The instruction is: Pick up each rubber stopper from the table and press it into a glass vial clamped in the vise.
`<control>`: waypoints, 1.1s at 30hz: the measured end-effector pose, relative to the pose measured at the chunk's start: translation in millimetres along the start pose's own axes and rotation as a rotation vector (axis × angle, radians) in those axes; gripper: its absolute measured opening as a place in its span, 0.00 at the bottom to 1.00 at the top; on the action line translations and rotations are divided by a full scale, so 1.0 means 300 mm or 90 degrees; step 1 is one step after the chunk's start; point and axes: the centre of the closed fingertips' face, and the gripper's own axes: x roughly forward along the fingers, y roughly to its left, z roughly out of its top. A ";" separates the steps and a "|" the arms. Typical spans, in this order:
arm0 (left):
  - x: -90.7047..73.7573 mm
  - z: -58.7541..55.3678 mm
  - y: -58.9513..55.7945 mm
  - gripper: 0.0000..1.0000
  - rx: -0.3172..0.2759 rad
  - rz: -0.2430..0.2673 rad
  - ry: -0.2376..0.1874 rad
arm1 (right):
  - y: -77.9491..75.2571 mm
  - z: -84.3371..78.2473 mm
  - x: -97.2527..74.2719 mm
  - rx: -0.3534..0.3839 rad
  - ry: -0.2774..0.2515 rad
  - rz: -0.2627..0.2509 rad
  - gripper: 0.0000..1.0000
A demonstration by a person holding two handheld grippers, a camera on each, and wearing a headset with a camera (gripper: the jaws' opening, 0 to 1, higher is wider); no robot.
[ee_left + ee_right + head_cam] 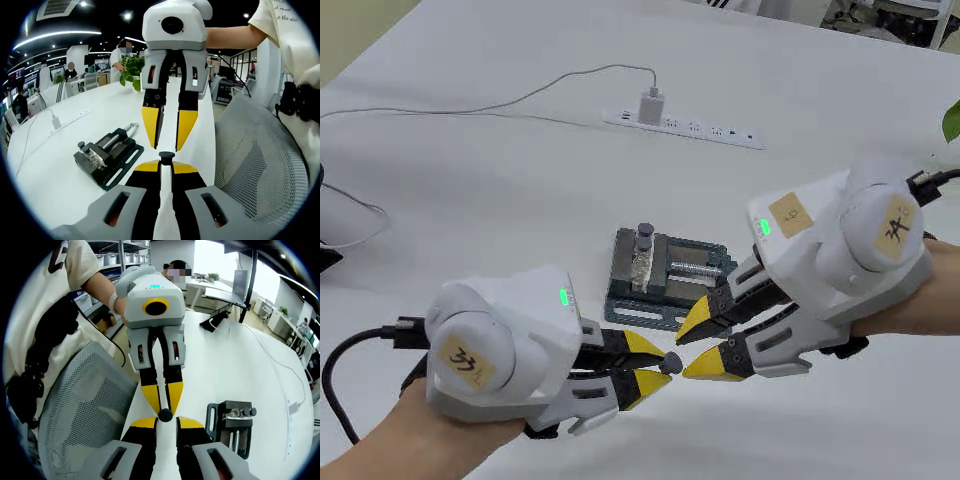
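A dark grey rubber stopper [671,362] is pinched between the yellow tips of my left gripper [660,365], which is shut on it above the table's near edge. My right gripper [695,350] faces it tip to tip, open, its jaws just short of the stopper. In the left gripper view the stopper [166,156] sits at my own tips, under the right gripper [167,144]. The right gripper view has the stopper [165,415] just ahead of my spread jaws. Behind, a dark vise [665,285] clamps an upright glass vial [642,258] with a stopper in its mouth.
A white power strip [685,127] with a plugged charger and a long cable lies at the back of the white table [500,190]. A grey mesh chair [250,160] stands at the table's near edge. A green leaf [951,120] shows at the right.
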 end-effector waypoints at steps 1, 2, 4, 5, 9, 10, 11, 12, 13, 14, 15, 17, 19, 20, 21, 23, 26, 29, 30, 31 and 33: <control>0.000 -0.001 0.000 0.03 0.000 0.000 0.000 | 0.000 0.001 0.001 -0.001 0.001 0.001 0.10; 0.001 -0.001 -0.001 0.03 -0.001 -0.001 0.000 | 0.000 0.002 0.003 -0.001 0.001 0.002 0.09; 0.001 -0.001 -0.001 0.03 -0.001 0.000 -0.001 | 0.000 0.003 0.004 -0.003 0.002 0.006 0.09; 0.002 -0.002 -0.002 0.03 -0.002 -0.001 0.000 | 0.000 0.002 0.005 -0.004 0.004 0.007 0.09; 0.003 -0.003 -0.003 0.03 -0.001 -0.002 0.000 | 0.003 -0.002 0.007 -0.009 0.011 0.013 0.08; 0.004 -0.003 -0.003 0.03 -0.001 -0.002 0.000 | 0.003 -0.003 0.007 -0.009 0.012 0.013 0.08; 0.004 -0.003 -0.003 0.03 -0.001 -0.002 0.000 | 0.004 -0.003 0.008 -0.009 0.012 0.014 0.08; 0.005 -0.003 -0.003 0.03 -0.001 -0.002 0.001 | 0.004 -0.004 0.008 -0.010 0.013 0.015 0.08; 0.005 -0.003 -0.003 0.03 0.000 -0.001 0.000 | 0.004 -0.004 0.008 -0.010 0.014 0.016 0.08; 0.006 -0.004 -0.004 0.03 -0.001 -0.003 0.001 | 0.005 -0.005 0.008 -0.011 0.015 0.017 0.08; 0.006 -0.004 -0.004 0.03 0.000 -0.002 0.000 | 0.006 -0.005 0.009 -0.012 0.016 0.018 0.08; 0.007 -0.004 -0.004 0.03 0.000 -0.001 0.000 | 0.007 -0.006 0.009 -0.011 0.016 0.019 0.08; 0.008 -0.003 -0.004 0.03 0.000 -0.001 -0.001 | 0.007 -0.006 0.009 -0.009 0.016 0.020 0.07; 0.008 -0.004 -0.005 0.03 -0.002 -0.001 -0.001 | 0.008 -0.007 0.009 -0.010 0.016 0.021 0.07; 0.009 -0.004 -0.005 0.03 -0.002 -0.002 -0.001 | 0.009 -0.007 0.010 -0.010 0.017 0.022 0.07; 0.010 -0.004 -0.007 0.03 -0.003 -0.003 -0.001 | 0.011 -0.007 0.010 -0.010 0.017 0.024 0.07; 0.012 -0.004 -0.009 0.03 -0.003 -0.003 -0.002 | 0.013 -0.008 0.009 -0.010 0.017 0.027 0.08; 0.014 -0.001 -0.007 0.03 -0.005 -0.003 -0.005 | 0.023 -0.008 0.010 -0.008 0.018 0.035 0.13; 0.014 0.000 -0.008 0.03 -0.003 -0.003 -0.005 | 0.022 -0.010 0.010 -0.011 0.021 0.033 0.13; 0.014 0.002 -0.009 0.03 -0.004 -0.004 -0.006 | 0.019 -0.011 0.010 -0.015 0.023 0.030 0.11; 0.015 0.003 -0.010 0.03 -0.007 -0.004 -0.007 | 0.019 -0.010 0.010 -0.008 0.022 0.031 0.11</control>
